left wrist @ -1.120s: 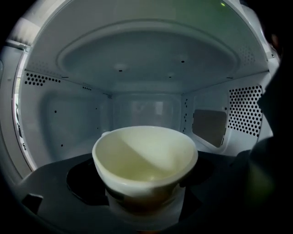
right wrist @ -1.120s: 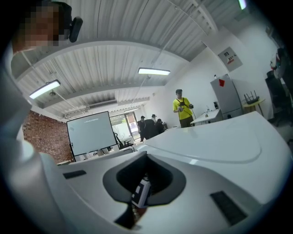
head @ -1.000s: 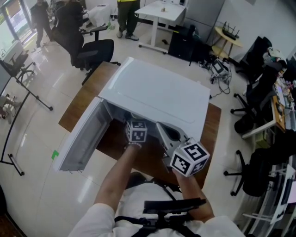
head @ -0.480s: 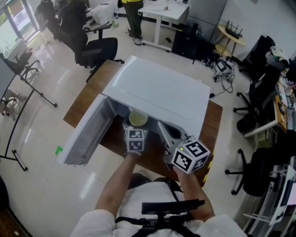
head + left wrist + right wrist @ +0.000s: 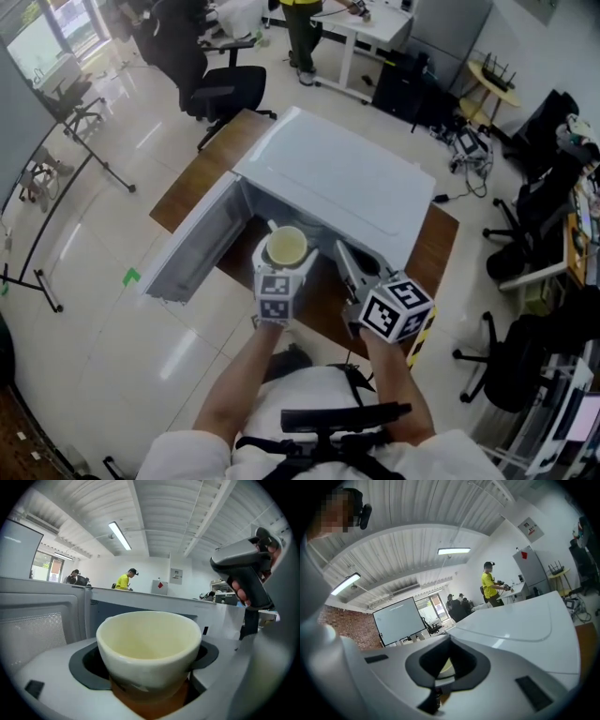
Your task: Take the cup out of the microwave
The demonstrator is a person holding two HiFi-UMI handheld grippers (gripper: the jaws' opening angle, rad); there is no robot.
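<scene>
Cream cup [image 5: 286,247] is sitting clamped in the left hand-held gripper [image 5: 282,266], at the mouth of the open microwave [image 5: 337,183], above the desk [image 5: 436,255]. The right hand-held gripper [image 5: 349,264] is hanging beside it, jaws together and empty. Drawing the cup back level and slowly is looking wise.

We noted a glossy pale floor [image 5: 94,356], black office chairs [image 5: 225,89], a white desk [image 5: 375,23] and lit ceiling strip lights [image 5: 121,535].
</scene>
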